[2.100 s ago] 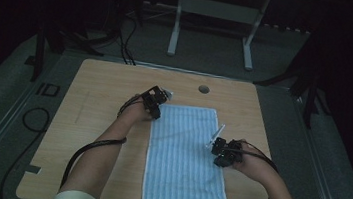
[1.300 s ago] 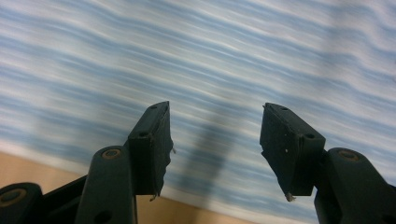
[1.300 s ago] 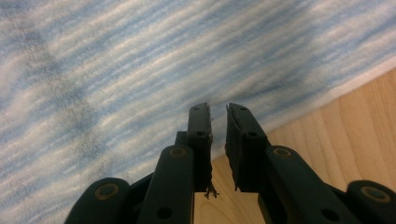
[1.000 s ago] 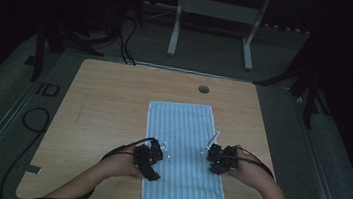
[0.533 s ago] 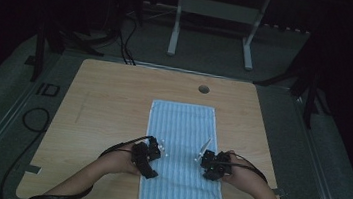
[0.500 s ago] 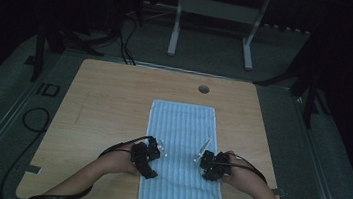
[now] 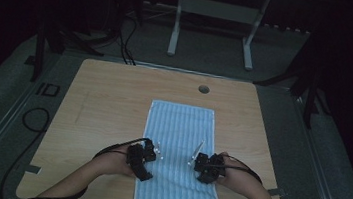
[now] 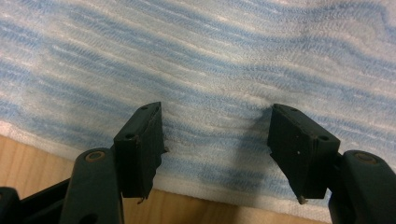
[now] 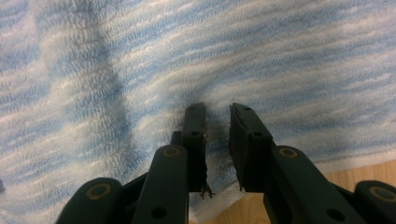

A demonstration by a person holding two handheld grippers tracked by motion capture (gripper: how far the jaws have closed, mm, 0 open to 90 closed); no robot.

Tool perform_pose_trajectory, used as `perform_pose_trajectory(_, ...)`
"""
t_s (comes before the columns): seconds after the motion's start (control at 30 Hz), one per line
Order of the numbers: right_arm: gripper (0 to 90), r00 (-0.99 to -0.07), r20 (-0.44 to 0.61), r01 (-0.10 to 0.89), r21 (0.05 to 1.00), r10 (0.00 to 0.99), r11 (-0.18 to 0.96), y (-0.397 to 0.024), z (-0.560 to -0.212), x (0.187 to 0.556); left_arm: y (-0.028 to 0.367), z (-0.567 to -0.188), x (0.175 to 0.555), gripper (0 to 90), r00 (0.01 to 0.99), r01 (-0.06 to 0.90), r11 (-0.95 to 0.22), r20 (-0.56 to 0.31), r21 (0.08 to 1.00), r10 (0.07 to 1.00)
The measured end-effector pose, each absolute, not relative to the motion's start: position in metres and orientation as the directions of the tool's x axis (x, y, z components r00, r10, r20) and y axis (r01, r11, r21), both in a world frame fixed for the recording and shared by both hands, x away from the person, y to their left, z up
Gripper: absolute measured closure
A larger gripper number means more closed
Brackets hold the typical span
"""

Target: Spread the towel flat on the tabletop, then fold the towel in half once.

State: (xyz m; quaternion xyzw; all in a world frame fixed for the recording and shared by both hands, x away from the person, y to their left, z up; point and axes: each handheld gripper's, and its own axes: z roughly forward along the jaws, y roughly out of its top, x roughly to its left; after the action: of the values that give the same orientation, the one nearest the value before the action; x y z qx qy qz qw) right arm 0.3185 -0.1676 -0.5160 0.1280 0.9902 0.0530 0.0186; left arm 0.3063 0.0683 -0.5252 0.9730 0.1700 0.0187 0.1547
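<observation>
Open jaws over striped towel (image 8: 210, 70) edge

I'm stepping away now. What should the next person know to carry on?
Left gripper: fingers spread apart, over the towel's left edge, nothing held.
Right gripper: fingers nearly together over the towel near its right edge; whether they pinch cloth is unclear.
Towel: flat, lengthwise on the table, near end hanging over the front edge.
Done: both grippers placed at opposite edges.
Left: probably grip both edges and fold.

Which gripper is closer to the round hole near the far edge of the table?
Right. The right gripper sits near and slightly right below the hole; the left gripper lies farther left, across the towel.
</observation>
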Motion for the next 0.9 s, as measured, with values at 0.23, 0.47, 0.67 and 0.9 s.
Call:
perform_pose_trajectory(0.23,65.7,-0.968,-0.001,0.249,0.098,0.250,0.964,-0.166,-0.515,0.317,0.073,-0.522,0.302,36.3,0.938,0.337,-0.899,-0.023,0.281,0.345)
perform_pose_trajectory(0.47,42.2,-0.961,-0.105,0.248,0.091,0.257,0.964,-0.177,-0.503,0.326,0.094,-0.507,0.320,36.4,0.906,0.409,-0.858,-0.023,0.309,0.423)
perform_pose_trajectory(0.67,41.9,-0.965,-0.140,0.204,0.137,0.223,0.969,-0.192,-0.489,0.354,0.099,-0.499,0.334,36.5,0.922,0.372,-0.874,-0.013,0.312,0.388)
perform_pose_trajectory(0.9,58.2,-0.976,-0.139,0.162,0.060,0.169,0.985,-0.186,-0.490,0.378,0.089,-0.494,0.350,38.3,0.926,0.350,-0.875,0.015,0.334,0.377)
